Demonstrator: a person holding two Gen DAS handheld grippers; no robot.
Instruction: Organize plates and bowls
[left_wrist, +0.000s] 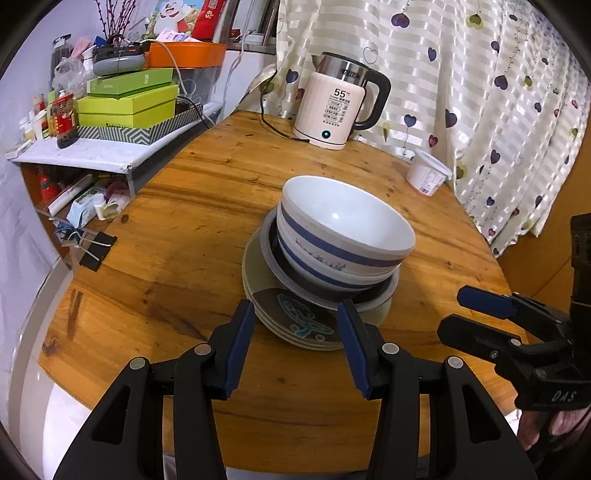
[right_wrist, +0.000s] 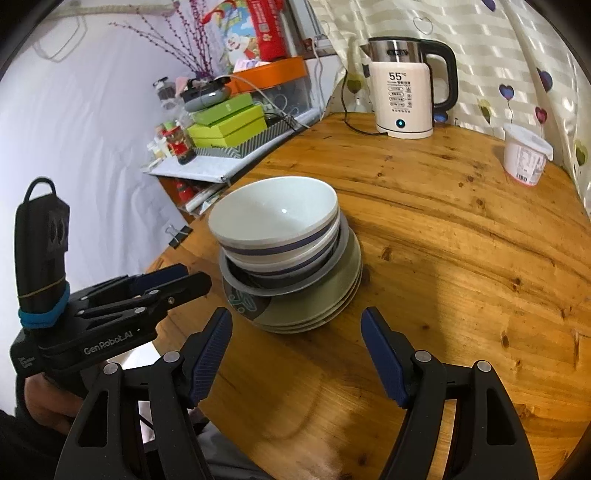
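Left wrist view first: we see our left tool with its jaws spread wide and nothing between them, hovering just short of the near edge of the plates. Those plates sit stacked on the wooden surface, a grey dish on top of them, and two blue-banded bowls nested in the dish. Our right tool shows at the right edge, apart from the pile, jaws parted and empty. A kettle and a white tub stand farther back.

Right wrist view next: the right tool is open wide, holding nothing, aimed at the pile from just off its near side. The bowls lean a little off centre over the plates. The left tool appears at the left, near the pile but not touching it.

We judge the stacking looks done, or nearly so, with both tools free. Any next move calls for a gentle check of the bowls, which may slide if nudged.
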